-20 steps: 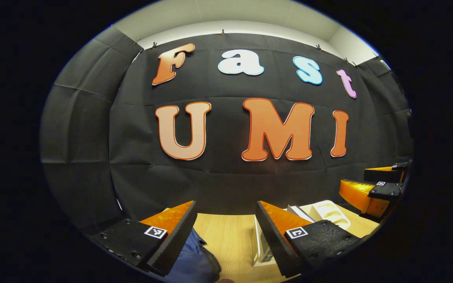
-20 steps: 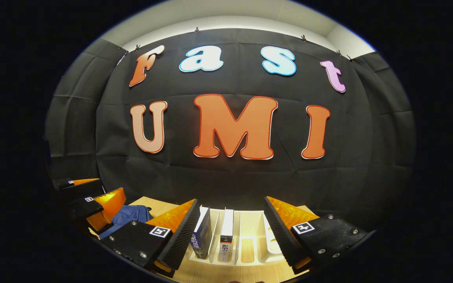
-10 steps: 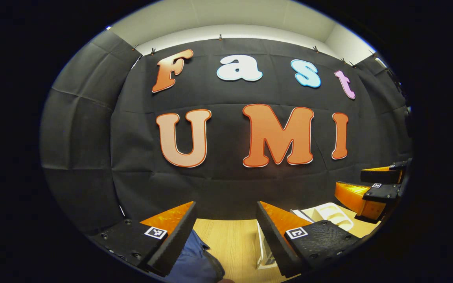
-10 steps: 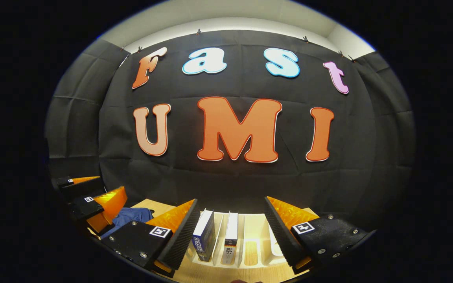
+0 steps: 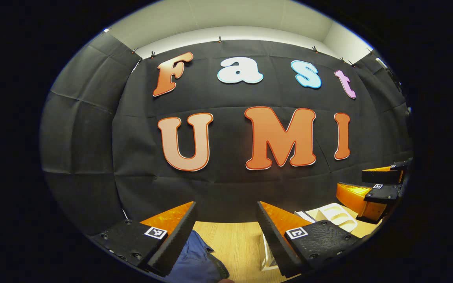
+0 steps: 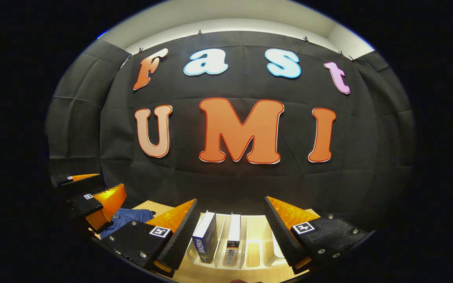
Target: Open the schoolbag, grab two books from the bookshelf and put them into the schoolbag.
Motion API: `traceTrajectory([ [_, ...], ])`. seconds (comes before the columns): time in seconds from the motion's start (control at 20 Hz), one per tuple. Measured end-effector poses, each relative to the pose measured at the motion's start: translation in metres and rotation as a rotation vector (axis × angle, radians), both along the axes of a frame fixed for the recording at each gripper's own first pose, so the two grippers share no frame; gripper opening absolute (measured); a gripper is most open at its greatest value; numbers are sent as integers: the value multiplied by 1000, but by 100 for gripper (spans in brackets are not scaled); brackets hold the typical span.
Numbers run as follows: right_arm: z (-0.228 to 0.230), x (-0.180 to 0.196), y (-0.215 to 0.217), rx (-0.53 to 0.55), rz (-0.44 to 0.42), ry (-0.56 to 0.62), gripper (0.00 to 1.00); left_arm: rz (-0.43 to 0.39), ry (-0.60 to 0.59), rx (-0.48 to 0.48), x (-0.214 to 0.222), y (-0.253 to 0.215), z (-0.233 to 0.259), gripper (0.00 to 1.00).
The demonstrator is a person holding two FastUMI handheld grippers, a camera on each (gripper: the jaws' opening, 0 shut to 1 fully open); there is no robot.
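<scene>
In the left gripper view, my left gripper [image 5: 226, 236] is open above the wooden table [image 5: 234, 239], with the blue schoolbag [image 5: 197, 259] low between its fingers, toward the left one. The white bookshelf [image 5: 334, 216] lies to its right. In the right gripper view, my right gripper [image 6: 232, 232] is open and faces the white bookshelf [image 6: 256, 239]. Two upright books stand in its slots: a blue-spined book [image 6: 205, 237] and a white-spined book [image 6: 232, 239]. The schoolbag [image 6: 130, 218] lies at the left, below the left gripper [image 6: 89, 192].
The black cloth wall stands close behind the table. The right gripper [image 5: 376, 188] hangs at the right edge of the left gripper view, above the bookshelf. A stretch of bare wood separates the bag from the shelf.
Both views have tilted slightly downward: the wall has slid up and the books, shelf and bag show a little more. Both grippers stay open.
</scene>
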State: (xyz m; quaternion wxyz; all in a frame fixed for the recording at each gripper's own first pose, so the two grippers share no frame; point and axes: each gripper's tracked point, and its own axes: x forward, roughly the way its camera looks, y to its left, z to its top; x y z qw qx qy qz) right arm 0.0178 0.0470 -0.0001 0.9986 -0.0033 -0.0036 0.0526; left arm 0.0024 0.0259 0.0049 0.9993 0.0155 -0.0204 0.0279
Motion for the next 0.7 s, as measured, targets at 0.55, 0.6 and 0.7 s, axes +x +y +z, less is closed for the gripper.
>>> traceTrajectory([
  [0.55,-12,-1,-9,-3,0,27,96,25,92,63,3,21,-29,94],
  [0.6,-13,0,-10,-1,-1,32,96,27,109,75,1,23,-36,94],
  [0.7,-18,1,-12,3,-1,41,96,30,142,95,0,29,-49,94],
])
